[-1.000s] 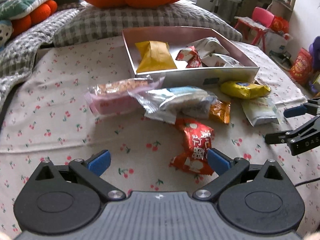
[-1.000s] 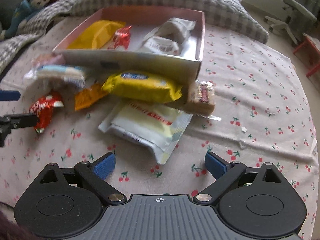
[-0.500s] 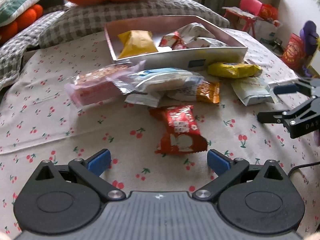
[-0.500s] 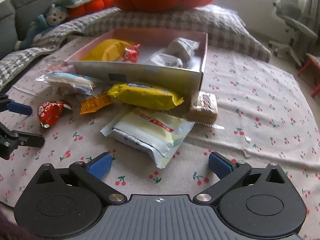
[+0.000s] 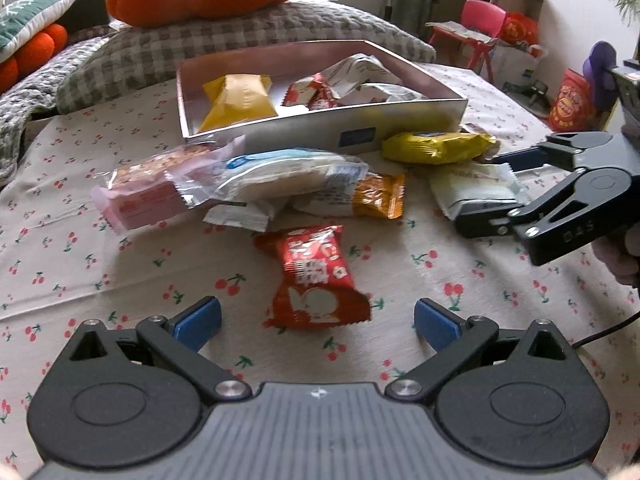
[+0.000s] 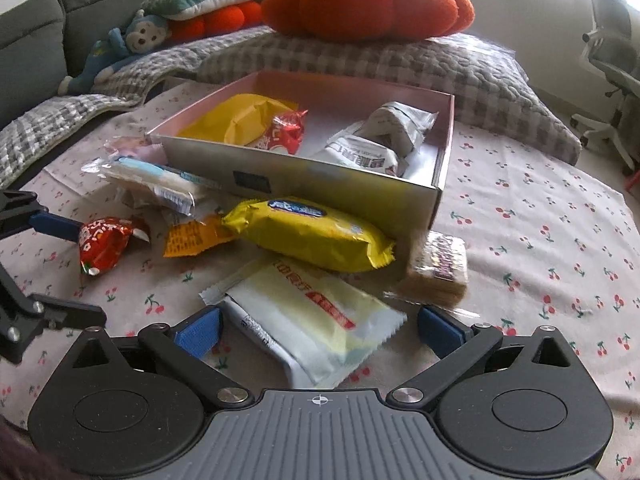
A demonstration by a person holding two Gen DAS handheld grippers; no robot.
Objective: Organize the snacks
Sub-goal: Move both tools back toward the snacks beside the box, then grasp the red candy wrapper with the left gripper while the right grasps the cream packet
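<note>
Snacks lie scattered on the cherry-print cloth (image 5: 100, 280) in front of a shallow box (image 5: 320, 128), which sits at upper centre of both views and already holds a yellow packet (image 5: 240, 100), a small red packet (image 6: 284, 136) and grey-white packets (image 6: 384, 136). In the left wrist view, the left gripper (image 5: 318, 322) is spread wide, its blue fingertips on either side of the red snack (image 5: 316, 276) at lower centre. In the right wrist view, the right gripper (image 6: 318, 330) is also wide apart, flanking the near end of the pale cream packet (image 6: 308, 320). A long yellow packet (image 6: 312, 236) lies against the box's front wall, with an orange sachet (image 6: 192, 236) to its left.
</note>
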